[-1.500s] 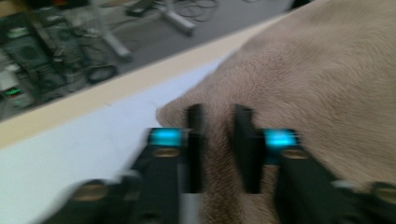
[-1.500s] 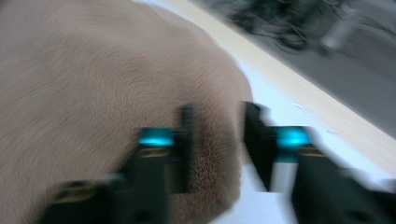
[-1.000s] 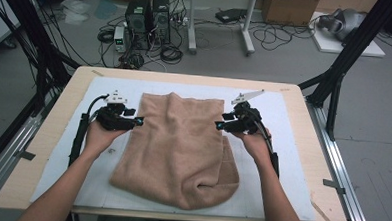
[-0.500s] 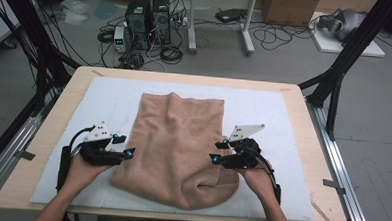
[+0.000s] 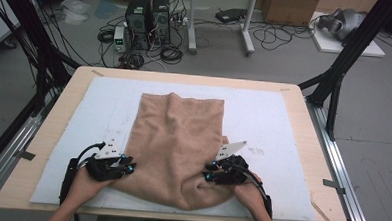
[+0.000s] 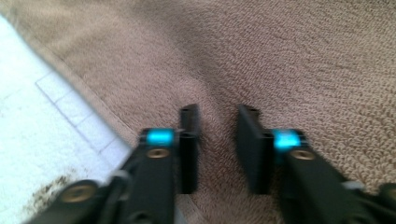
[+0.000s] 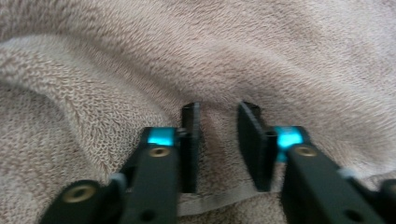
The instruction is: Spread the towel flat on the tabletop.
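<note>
Down on the white mat (image 5: 283,119) that covers the wooden table (image 5: 58,129), we have a tan towel (image 5: 183,135) spread out, running from the near edge up toward the middle, with its far end rumpled into a soft ridge.

Closest to us, our two hands come in from the bottom of the high view. Our left gripper (image 5: 129,163) sits at the towel's near left edge, and in the left gripper view (image 6: 218,122) we see the jaws have just been closing, with a raised fold of terry cloth squeezed between the pads and the mat showing off to the side. Our right gripper (image 5: 209,172) is at the near right corner, and in the right gripper view (image 7: 218,119) its jaws have likewise just been closing, with a pinch of towel and its hem between them. Both are clamped on the cloth, we'd say.

Farther out, the towel lies flat across the mat, bunched where our right gripper bites.

Beyond the table, we spot black computer towers (image 5: 148,13) amid tangled cables (image 5: 171,52) on the grey floor.
</note>
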{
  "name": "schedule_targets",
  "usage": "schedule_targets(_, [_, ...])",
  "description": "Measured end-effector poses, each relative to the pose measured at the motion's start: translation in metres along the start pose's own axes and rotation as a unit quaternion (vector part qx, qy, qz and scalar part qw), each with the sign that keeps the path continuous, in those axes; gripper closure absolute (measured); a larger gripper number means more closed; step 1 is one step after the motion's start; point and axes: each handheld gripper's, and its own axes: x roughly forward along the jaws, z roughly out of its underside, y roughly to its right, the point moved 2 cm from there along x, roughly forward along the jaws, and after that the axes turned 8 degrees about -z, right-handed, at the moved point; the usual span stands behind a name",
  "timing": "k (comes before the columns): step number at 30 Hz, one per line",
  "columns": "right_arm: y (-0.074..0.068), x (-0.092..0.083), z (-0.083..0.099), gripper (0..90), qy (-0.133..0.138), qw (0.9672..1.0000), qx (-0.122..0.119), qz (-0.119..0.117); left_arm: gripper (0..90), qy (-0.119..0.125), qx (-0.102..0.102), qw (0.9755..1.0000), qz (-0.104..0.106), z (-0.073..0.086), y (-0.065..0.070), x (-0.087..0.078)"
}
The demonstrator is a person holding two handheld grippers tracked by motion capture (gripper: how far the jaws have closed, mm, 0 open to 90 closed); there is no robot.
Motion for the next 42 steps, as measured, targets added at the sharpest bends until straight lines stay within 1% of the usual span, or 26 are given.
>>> schedule_targets(2, [0.003,0.0,0.0,83.1,0.005,0.9999,0.005,-0.011,84.3,-0.004,-0.001,1.0,0.0,-0.002,0.0,0.001])
schedule_targets(3, [0.003,0.0,-0.001,84.6,0.005,0.9999,0.004,-0.015,85.3,-0.006,-0.002,1.0,0.002,-0.003,-0.001,0.001])
schedule_targets(6, [0.003,-0.003,-0.004,85.6,0.001,0.9999,-0.008,-0.013,86.5,-0.004,-0.01,0.9999,0.001,-0.003,-0.003,0.0])
schedule_targets(8, [0.001,-0.007,-0.007,85.7,0.003,0.9999,-0.012,-0.011,86.7,0.006,-0.016,0.9998,-0.003,-0.006,-0.004,-0.003])
schedule_targets(12, [0.003,-0.017,-0.013,85.7,0.015,0.9997,-0.018,0.0,86.8,0.027,-0.03,0.9992,-0.009,-0.013,-0.009,-0.008])
schedule_targets(14, [0.005,-0.025,-0.017,85.7,0.026,0.9994,-0.02,0.011,86.9,0.029,-0.035,0.999,-0.008,-0.016,-0.012,-0.008])
schedule_targets(16, [0.008,-0.033,-0.02,85.7,0.038,0.999,-0.018,0.016,87.0,0.032,-0.033,0.9988,-0.015,-0.021,-0.015,-0.009])
schedule_targets(17, [0.01,-0.036,-0.022,85.7,0.04,0.9988,-0.019,0.022,87.0,0.036,-0.032,0.9987,-0.018,-0.025,-0.017,-0.009])
schedule_targets(19, [0.014,-0.042,-0.025,85.7,0.044,0.9985,-0.018,0.029,86.9,0.043,-0.04,0.9981,-0.02,-0.033,-0.021,-0.008])
schedule_targets(20, [0.016,-0.044,-0.026,85.7,0.046,0.9983,-0.015,0.033,86.9,0.043,-0.037,0.9981,-0.025,-0.037,-0.024,-0.008])
schedule_targets(23, [0.027,-0.05,-0.03,85.7,0.048,0.9974,-0.01,0.052,86.9,0.054,-0.045,0.9968,-0.038,-0.054,-0.035,-0.001])
schedule_targets(26, [0.044,-0.055,-0.034,85.8,0.05,0.996,0.006,0.074,86.9,0.06,-0.053,0.9956,-0.048,-0.07,-0.045,0.01])
schedule_targets(27, [0.051,-0.057,-0.034,85.8,0.056,0.9952,0.015,0.079,86.9,0.062,-0.061,0.9949,-0.051,-0.076,-0.05,0.015])
schedule_targets(28, [0.059,-0.059,-0.035,85.8,0.062,0.9945,0.026,0.081,86.9,0.068,-0.066,0.9938,-0.058,-0.08,-0.054,0.02])
schedule_targets(29, [0.066,-0.06,-0.035,85.8,0.06,0.9934,0.035,0.091,86.9,0.065,-0.066,0.9935,-0.065,-0.085,-0.057,0.026])
schedule_targets(31, [0.083,-0.06,-0.034,85.8,0.053,0.9915,0.051,0.107,86.8,0.063,-0.081,0.9922,-0.071,-0.091,-0.065,0.038])
schedule_targets(32, [0.09,-0.059,-0.033,85.8,0.052,0.9905,0.063,0.111,86.9,0.064,-0.083,0.9915,-0.077,-0.092,-0.067,0.044])
schedule_targets(33, [0.097,-0.057,-0.032,85.8,0.051,0.9892,0.073,0.116,86.8,0.057,-0.087,0.9915,-0.078,-0.092,-0.07,0.052])
schedule_targets(34, [0.104,-0.054,-0.029,85.8,0.051,0.9884,0.085,0.115,86.7,0.048,-0.096,0.9914,-0.075,-0.091,-0.072,0.06])
schedule_targets(36, [0.115,-0.046,-0.023,85.4,0.041,0.9874,0.104,0.112,85.6,0.024,-0.103,0.9918,-0.072,-0.086,-0.075,0.073])
schedule_targets(37, [0.118,-0.042,-0.02,84.9,0.035,0.9867,0.117,0.107,84.1,0.016,-0.107,0.9919,-0.067,-0.084,-0.075,0.076])
schedule_targets(38, [0.12,-0.039,-0.018,83.7,0.034,0.9867,0.12,0.104,82.0,0.009,-0.103,0.9927,-0.062,-0.082,-0.075,0.078])
schedule_targets(39, [0.12,-0.039,-0.017,80.6,0.038,0.9861,0.123,0.105,78.0,0.005,-0.095,0.9935,-0.063,-0.082,-0.074,0.077])
schedule_targets(40, [0.119,-0.041,-0.018,77.6,0.042,0.9858,0.121,0.109,73.0,0.005,-0.089,0.994,-0.064,-0.082,-0.073,0.075])
schedule_targets(41, [0.118,-0.043,-0.019,75.7,0.045,0.9862,0.115,0.11,70.8,0.009,-0.091,0.9939,-0.062,-0.083,-0.073,0.072])
schedule_targets(42, [0.116,-0.046,-0.02,74.1,0.049,0.9864,0.111,0.111,69.0,0.021,-0.093,0.9936,-0.06,-0.085,-0.073,0.065])
